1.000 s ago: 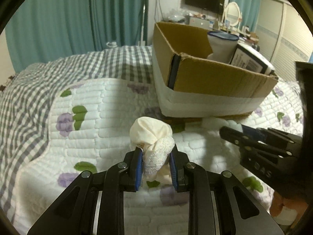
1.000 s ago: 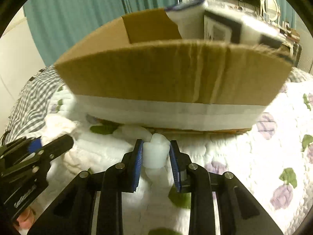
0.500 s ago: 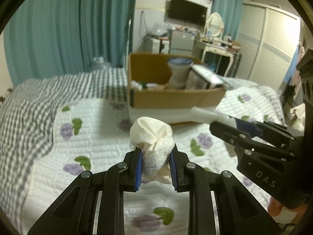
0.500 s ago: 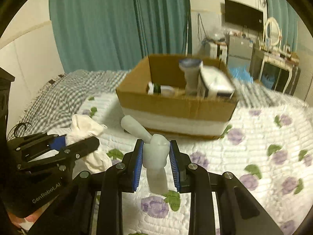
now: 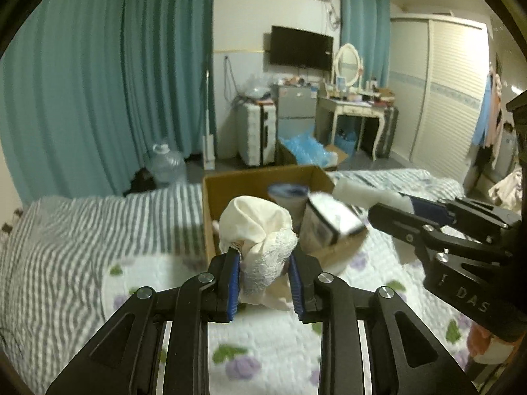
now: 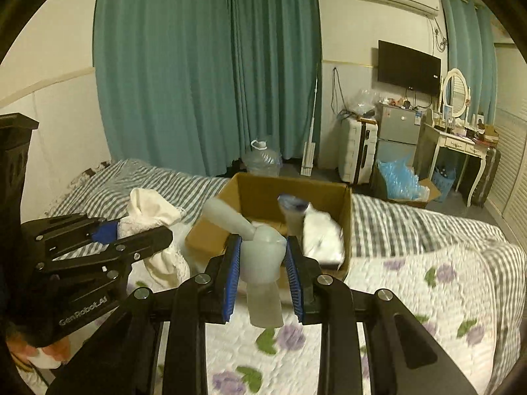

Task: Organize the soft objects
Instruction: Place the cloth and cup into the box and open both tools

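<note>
My left gripper [image 5: 263,283] is shut on a cream lace-trimmed cloth bundle [image 5: 260,230], held in the air above the bed. The bundle also shows at the left in the right wrist view [image 6: 151,214]. My right gripper [image 6: 262,279] is shut on a folded pale white sock [image 6: 260,256], also lifted above the bed. Its end shows at the right in the left wrist view [image 5: 362,194]. The open cardboard box [image 6: 346,197] sits on the bed beyond both grippers, also in the left wrist view [image 5: 210,217]. It holds a blue-rimmed white roll [image 6: 291,207] and a white packet [image 6: 321,233].
The bed has a white quilt with purple flowers [image 6: 411,283] over grey checked bedding [image 5: 82,230]. Teal curtains [image 6: 197,82], a water jug [image 6: 262,158], a suitcase [image 5: 255,135], a dressing table [image 6: 461,144] and a wardrobe [image 5: 444,98] stand beyond the bed.
Both grippers have risen well above the bed with their cloth items still held. The box now looks smaller and lower, and more of the room is in view.
</note>
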Tool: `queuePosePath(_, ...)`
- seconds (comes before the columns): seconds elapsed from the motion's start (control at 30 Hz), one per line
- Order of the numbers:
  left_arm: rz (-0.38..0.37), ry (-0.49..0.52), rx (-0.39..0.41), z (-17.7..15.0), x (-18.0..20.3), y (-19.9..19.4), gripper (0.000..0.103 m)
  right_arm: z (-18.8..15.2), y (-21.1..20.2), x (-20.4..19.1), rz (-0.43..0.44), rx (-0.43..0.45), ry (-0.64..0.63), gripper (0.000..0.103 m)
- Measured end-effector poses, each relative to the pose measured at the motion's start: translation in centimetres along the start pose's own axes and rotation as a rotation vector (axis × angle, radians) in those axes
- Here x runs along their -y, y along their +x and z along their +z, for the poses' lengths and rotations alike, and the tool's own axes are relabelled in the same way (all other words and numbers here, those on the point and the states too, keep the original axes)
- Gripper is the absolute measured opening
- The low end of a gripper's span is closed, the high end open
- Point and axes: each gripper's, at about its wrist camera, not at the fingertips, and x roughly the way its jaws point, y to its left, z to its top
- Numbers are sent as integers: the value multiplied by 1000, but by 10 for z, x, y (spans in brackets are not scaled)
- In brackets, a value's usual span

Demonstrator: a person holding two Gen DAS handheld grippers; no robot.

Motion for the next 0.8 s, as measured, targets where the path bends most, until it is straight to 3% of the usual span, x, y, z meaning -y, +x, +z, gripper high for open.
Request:
queuePosePath(0.3, 37, 15, -9, 29, -15, 78, 28, 34, 61, 31, -20, -5, -7, 26)
queuePosePath(0.5, 58, 28, -65, 28, -27, 128, 37, 42, 101, 40, -23, -25, -26, 26)
queuePosePath(0.57, 69, 30, -72, 28, -27, 135, 58, 43, 112, 39, -19, -33, -32, 26)
queuePosePath(0.6, 77, 32, -70, 28, -28, 138, 76, 43, 115, 39, -20, -35, -35, 26)
queuePosePath(0.63, 86, 33, -67, 28, -28, 141, 84, 43, 119, 38, -18, -39, -39, 26)
queuePosePath(0.8, 124, 39, -1, 27, -32, 138, 84, 47, 137, 41, -8, -54, -22, 28)
